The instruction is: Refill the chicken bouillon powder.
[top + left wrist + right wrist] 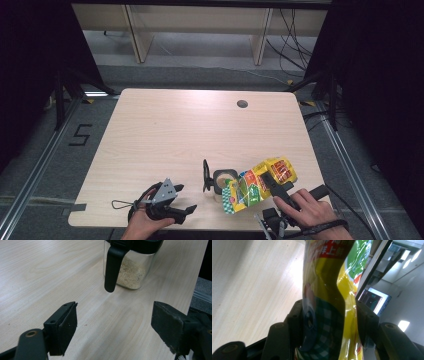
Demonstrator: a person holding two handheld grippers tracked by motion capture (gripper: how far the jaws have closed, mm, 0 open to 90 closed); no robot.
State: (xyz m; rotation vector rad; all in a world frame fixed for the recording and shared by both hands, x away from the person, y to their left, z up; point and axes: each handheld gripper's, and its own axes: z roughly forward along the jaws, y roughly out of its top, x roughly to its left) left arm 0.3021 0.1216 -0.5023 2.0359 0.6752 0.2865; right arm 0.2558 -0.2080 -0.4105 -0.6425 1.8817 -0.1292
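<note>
A yellow and green snack bag [257, 186] is clamped around its middle by the right gripper [270, 181], near the front right corner of the table [165, 125]. The bag is tipped on a slant, its lower end hanging over the open top of a small clear jar [223, 181] that stands just beside it, close to the table's front edge. That tilt looks meant for pouring the bag's contents into the jar. In the right gripper view the jaws press in on both sides of the crinkled bag [329, 302], which bulges between them.

The jar [130, 267] has a black rim and a black lid or handle hanging at its side, and a layer of pale crumbs sits in its bottom. It stands free on the wood, untouched.

The left gripper [181, 210] rests low near the front edge, left of the jar and apart from it. Its jaws stand wide with nothing between them and point toward the jar, likely ready to steady it.

The rest of the table is bare wood with a small round hole [242, 104] near the far edge.
</note>
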